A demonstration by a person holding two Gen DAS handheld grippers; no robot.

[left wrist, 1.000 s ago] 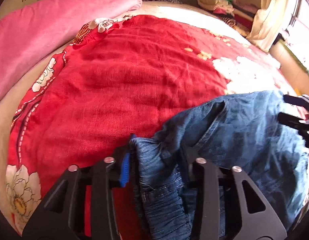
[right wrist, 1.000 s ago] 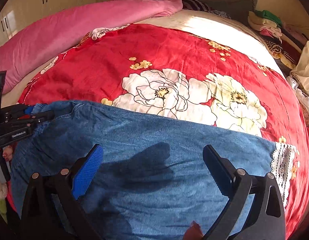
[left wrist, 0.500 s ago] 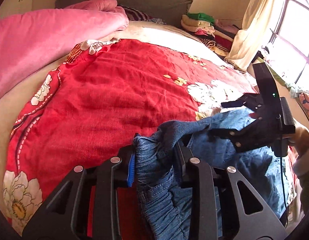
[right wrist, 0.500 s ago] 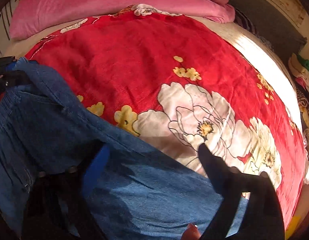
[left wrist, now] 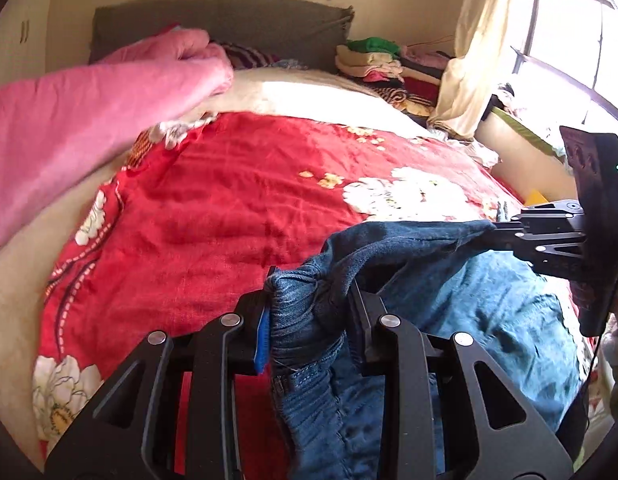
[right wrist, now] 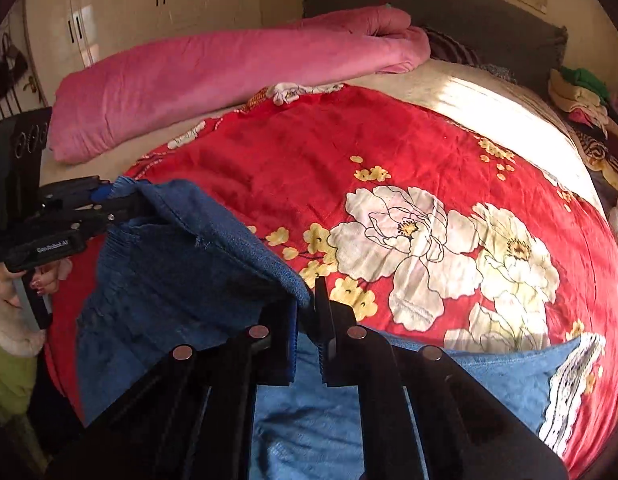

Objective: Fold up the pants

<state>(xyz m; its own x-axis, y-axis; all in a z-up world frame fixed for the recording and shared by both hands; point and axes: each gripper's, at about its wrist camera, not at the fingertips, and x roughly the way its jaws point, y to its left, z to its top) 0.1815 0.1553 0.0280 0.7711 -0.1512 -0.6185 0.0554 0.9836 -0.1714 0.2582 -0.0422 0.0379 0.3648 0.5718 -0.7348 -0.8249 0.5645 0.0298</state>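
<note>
the left gripper is pinching the bunched waistband end of the blue denim pants, its two fingers pressed against a thick wad of gathered fabric at the near edge of the bed. the right gripper is clamping a thin folded edge of the same pants, its fingers nearly pressed together with only the cloth between them. both grippers are lifting that upper edge so a taut ridge of denim is running between them, while the rest of the pants is lying spread over the near part of the red floral blanket. in the right wrist view, the pale lace-trimmed cuff of one leg is lying at the near right, on the blanket. in the left wrist view, the right gripper is showing at the far right, gripping the denim edge. a pink quilt is lying rolled along the far left side of the bed, just beside the blanket. a grey headboard is standing at the far end, and a stack of folded clothes is sitting at the far right near the curtain.
</note>
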